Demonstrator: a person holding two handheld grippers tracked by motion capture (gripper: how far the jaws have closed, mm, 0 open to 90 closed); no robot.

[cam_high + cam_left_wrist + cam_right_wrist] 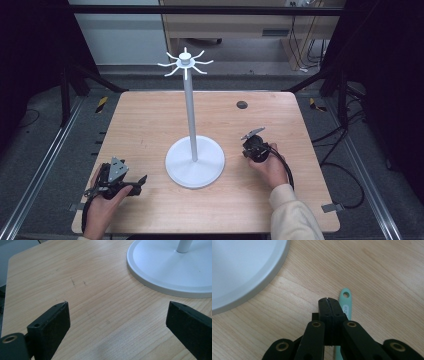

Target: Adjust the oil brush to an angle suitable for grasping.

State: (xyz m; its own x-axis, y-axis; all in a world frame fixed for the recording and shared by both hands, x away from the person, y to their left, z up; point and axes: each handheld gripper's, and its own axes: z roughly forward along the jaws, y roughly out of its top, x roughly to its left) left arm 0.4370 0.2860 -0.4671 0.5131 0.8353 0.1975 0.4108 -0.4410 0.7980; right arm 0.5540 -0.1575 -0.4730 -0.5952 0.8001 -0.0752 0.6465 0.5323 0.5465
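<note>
High view shows one wooden table (150, 125) with one white stand (194, 160) on it: a round base near the middle of the front half, one thin pole rising from it, and a crown of about eight short hooks (185, 62) at the top. Two grippers are in two hands. Left gripper (136, 186) lies low near the front left corner, just left of the base, and its jaws stand wide apart with nothing between them; the left gripper view has bare wood in the gap and the rim of the base at the upper right. Right gripper (252, 142) is held to the right of the base, toward the right edge. Right gripper view shows its jaws pressed together, holding nothing. One mint green handle (345, 303) with one hole at its end lies flat on the table just beside these closed jaws and partly hidden under them; I cannot tell what tool it belongs to.
</note>
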